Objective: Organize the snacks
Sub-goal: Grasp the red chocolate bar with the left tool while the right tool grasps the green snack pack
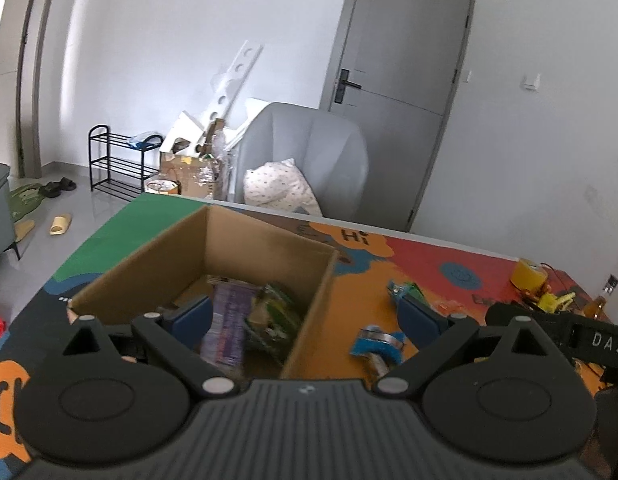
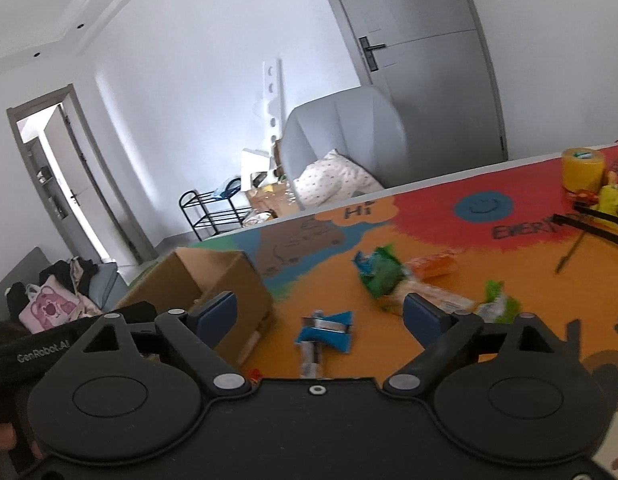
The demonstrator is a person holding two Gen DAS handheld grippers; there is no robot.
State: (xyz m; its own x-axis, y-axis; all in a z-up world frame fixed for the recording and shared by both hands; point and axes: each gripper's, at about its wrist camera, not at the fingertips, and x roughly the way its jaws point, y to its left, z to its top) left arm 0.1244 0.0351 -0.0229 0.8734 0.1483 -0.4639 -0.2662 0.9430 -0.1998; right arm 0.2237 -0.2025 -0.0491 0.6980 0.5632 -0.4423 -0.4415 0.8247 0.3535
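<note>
Snacks half sorted on my colourful table: an open cardboard box already holds a purple packet and a green packet, seen from the left wrist camera. I have the left claw spread wide and empty, hovering over the box's right wall, one pad above the box's inside, the other above the table.

My right claw is also wide open and holds nothing. Between its pads, at about 12 o'clock and close, lies a blue packet with a shiny band across it. At 1 o'clock, farther off, sits a crumpled green bag, with an orange packet beyond it; a pale wrapper and a bright green one lie at 2 o'clock behind the right pad. The box stands at 10 o'clock.

I judge all of these light, soft and crinkly, likely slick film that deforms under the pads. I would pinch the blue packet across its narrow middle, near the band, squeezing gently so the contents are not crushed. Blur hides finer detail of the wrappers.
</note>
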